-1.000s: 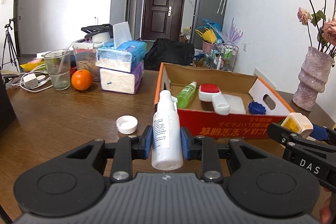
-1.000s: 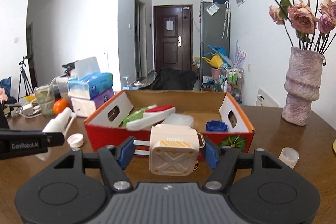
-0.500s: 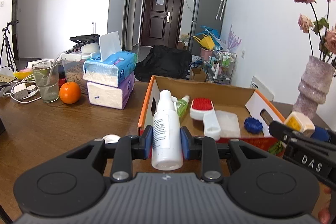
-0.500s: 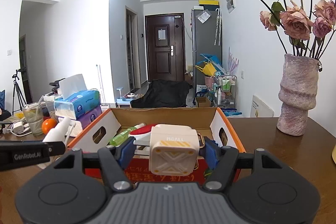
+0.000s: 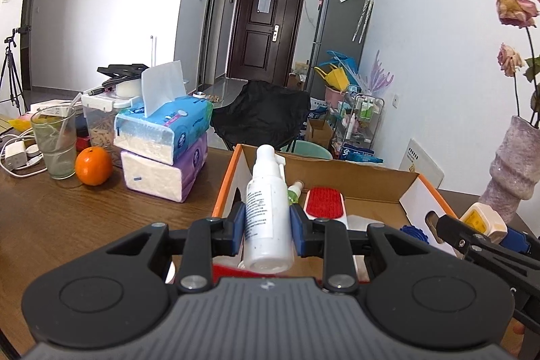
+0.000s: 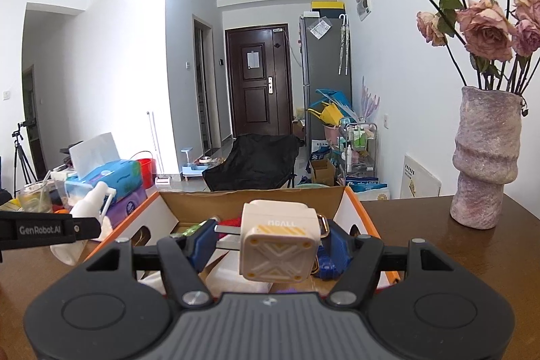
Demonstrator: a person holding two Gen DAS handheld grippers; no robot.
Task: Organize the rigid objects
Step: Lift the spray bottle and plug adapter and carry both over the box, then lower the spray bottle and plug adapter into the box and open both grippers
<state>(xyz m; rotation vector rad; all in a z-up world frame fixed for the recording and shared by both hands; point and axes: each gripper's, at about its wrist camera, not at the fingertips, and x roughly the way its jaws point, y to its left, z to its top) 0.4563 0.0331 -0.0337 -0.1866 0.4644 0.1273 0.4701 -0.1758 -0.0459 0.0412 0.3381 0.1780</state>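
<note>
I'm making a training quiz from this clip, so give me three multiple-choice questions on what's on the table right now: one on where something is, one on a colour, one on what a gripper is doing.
1. Where is the orange?
A. in the cardboard box
B. on the table beside the drinking glass
C. on top of the tissue packs

2. What colour is the face of the brush in the cardboard box?
A. red
B. green
C. black

3. What is the left gripper doing?
A. standing open and empty
B. gripping the orange
C. clamped on the white spray bottle

Answers:
1 B, it sits on the wood next to the drinking glass.
2 A, its pad is red.
3 C, both pads press the white spray bottle.
</note>
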